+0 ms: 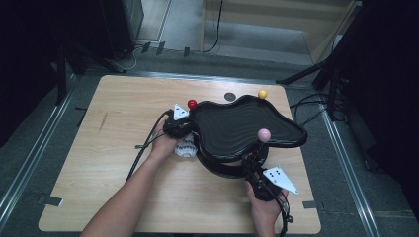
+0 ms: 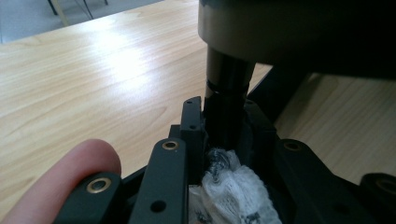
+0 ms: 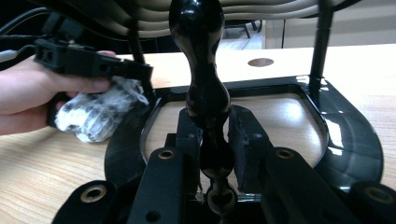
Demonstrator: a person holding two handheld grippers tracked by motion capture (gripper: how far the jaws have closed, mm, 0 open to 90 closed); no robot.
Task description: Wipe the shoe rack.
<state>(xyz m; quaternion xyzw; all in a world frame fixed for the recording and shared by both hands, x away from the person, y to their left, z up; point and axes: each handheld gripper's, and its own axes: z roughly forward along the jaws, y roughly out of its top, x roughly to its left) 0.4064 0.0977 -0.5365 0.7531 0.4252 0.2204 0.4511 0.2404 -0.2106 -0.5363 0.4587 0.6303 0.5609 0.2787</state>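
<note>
The left forearm is stretched diagonally across the wooden table (image 1: 123, 128), and the left gripper (image 1: 179, 124) is clamped on a black post (image 2: 226, 100) under the black wavy tray (image 1: 242, 126), a white patterned cloth (image 1: 187, 146) being bunched beneath it. The right gripper (image 1: 257, 170) is held from the near edge, pointing away, its jaws closed on another black upright (image 3: 205, 88). The tray stand sits mid-table; its posts stand vertical, and the tray's long axis runs left to right.
</note>
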